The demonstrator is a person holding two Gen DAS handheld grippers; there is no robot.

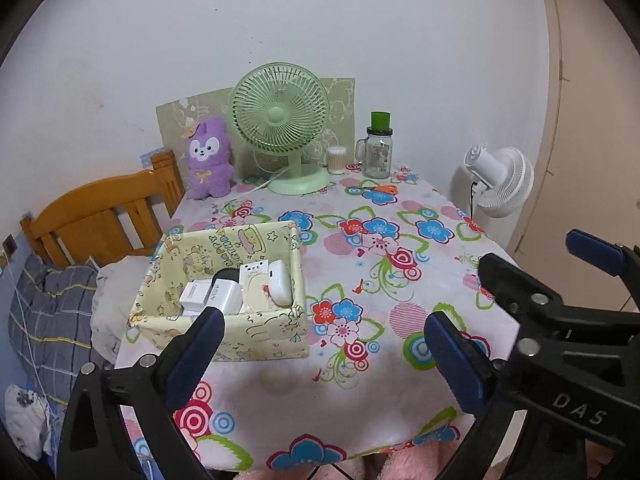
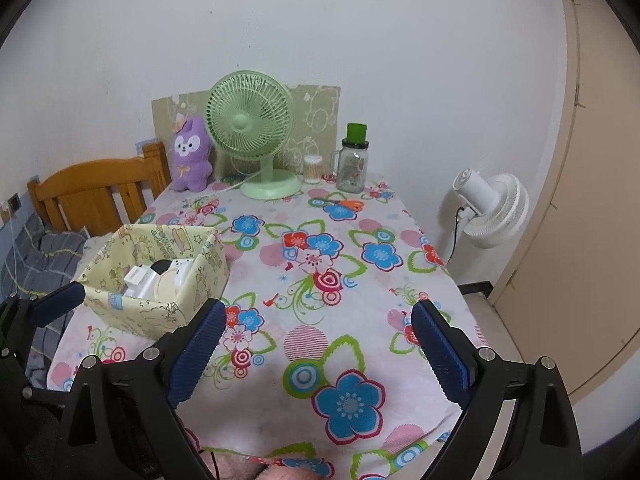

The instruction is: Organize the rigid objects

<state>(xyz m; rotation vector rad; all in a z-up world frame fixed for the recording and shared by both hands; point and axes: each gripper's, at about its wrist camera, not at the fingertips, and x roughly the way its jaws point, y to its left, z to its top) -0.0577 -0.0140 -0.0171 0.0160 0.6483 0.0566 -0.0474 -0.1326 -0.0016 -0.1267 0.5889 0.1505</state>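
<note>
"DAS" is read on the right gripper; both it and the left gripper are spread wide, fingers empty.

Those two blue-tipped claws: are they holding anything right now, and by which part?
Nothing is held. The left gripper and right gripper are both open, with only the tablecloth showing between their jaws.

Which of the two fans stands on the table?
The green fan, between the purple plush toy and the glass jar. The white fan stands beyond the table's right edge.
</note>
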